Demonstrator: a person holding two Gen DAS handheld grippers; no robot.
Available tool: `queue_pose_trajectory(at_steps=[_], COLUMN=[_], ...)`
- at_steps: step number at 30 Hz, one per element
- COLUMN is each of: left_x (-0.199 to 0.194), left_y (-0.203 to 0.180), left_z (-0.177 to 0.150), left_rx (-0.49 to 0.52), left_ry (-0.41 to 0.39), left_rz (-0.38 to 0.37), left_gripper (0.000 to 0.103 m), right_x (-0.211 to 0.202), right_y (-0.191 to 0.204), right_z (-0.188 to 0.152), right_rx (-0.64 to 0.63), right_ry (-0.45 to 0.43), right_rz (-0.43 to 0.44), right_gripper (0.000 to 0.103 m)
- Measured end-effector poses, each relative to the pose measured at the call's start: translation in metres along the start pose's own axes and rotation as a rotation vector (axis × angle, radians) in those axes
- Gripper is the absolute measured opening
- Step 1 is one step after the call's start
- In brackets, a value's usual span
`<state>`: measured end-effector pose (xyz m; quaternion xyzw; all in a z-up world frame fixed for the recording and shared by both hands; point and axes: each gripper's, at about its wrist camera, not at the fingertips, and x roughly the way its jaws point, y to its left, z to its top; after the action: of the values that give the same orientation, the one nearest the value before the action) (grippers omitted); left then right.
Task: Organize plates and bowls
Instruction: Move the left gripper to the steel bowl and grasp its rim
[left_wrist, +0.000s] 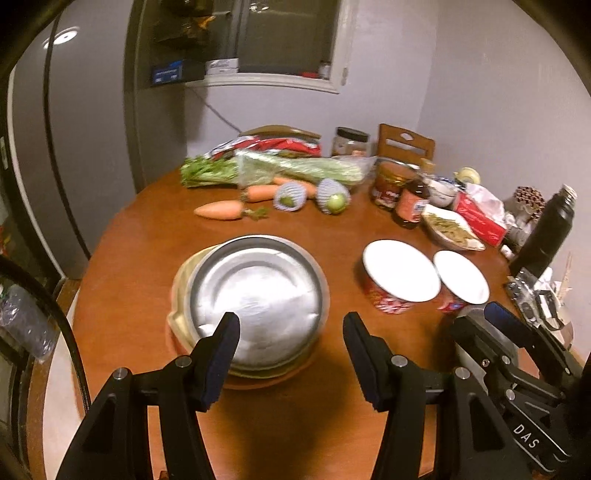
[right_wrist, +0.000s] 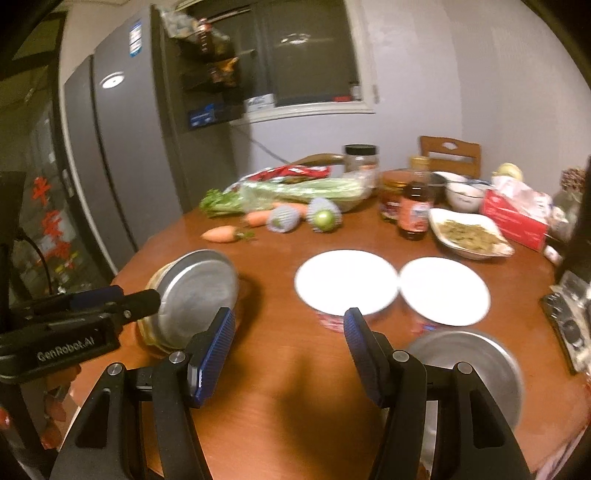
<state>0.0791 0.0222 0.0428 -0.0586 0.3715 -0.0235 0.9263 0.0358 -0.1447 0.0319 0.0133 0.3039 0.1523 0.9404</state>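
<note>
Table (left_wrist: 140, 229): we see a round brown wooden top carrying everything; its far half is crowded, its near middle is bare wood under both claws.
Fridge (right_wrist: 122, 155): we see its grey doors past the table's left edge; the right wrist view shows far more of it.
Metal plate stack (left_wrist: 258, 295): steel plates on a yellowish plate, near the table's left edge, ahead of our left claw.
Single metal plate (right_wrist: 476, 362): only the right wrist view shows it clearly, at the near right edge, beside our right claw's right finger; the left view has it almost wholly hidden behind the other gripper.
Two red bowls (left_wrist: 391, 299): upside down, white bases up, side by side and just touching, right of centre.
Dish of food (right_wrist: 469, 232): behind the bowls, toward the far right edge.
Vegetables (left_wrist: 280, 170): greens, carrots and netted fruit along the far edge.
Left gripper (left_wrist: 291, 358): jaws partly apart, nothing between them, above bare wood just in front of the stack.
Right gripper (right_wrist: 290, 354): jaws partly apart and empty, over the clear near middle.
Open room: we find bare wood between the stack and the bowls, and along the near edge.
</note>
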Motion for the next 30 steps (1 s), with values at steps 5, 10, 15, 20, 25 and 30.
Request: queue_pose_trajectory(at_steps=[5, 10, 15, 20, 25, 30], left_x=[0.002, 0.008, 0.019, 0.038, 0.060, 0.073], left_y=[-0.034, -0.066, -0.096, -0.123, -0.151, -0.166], left_z=[0.001, 0.000, -0.004, -0.014, -0.027, -0.034], left_rx=[0.036, 0.072, 0.115, 0.140, 0.180, 0.199], left_ry=[-0.003, 0.010, 0.039, 0.080, 0.143, 0.165], left_rz=[-0.048, -0.082, -0.115, -0.148, -0.166, -0.168], left_gripper=[0.058, 0.058, 0.058, 0.058, 0.058, 0.058], right_x=[-0.018, -0.036, -0.045, -0.045, -0.037, -0.028], right_y=[-0.037, -0.079, -0.118, -0.145, -0.163, -0.177], right_z=[-0.005, -0.015, -0.023, -0.035, -0.048, -0.059], right_rx=[0.045, 0.091, 0.144, 0.162, 0.179, 0.193], right_ry=[-0.016, -0.022, -0.021, 0.013, 0.057, 0.093], right_rz=[-0.040, -0.111, -0.164, -0.197, -0.202, -0.206], right_gripper=[0.063, 0.063, 0.063, 0.063, 0.063, 0.063])
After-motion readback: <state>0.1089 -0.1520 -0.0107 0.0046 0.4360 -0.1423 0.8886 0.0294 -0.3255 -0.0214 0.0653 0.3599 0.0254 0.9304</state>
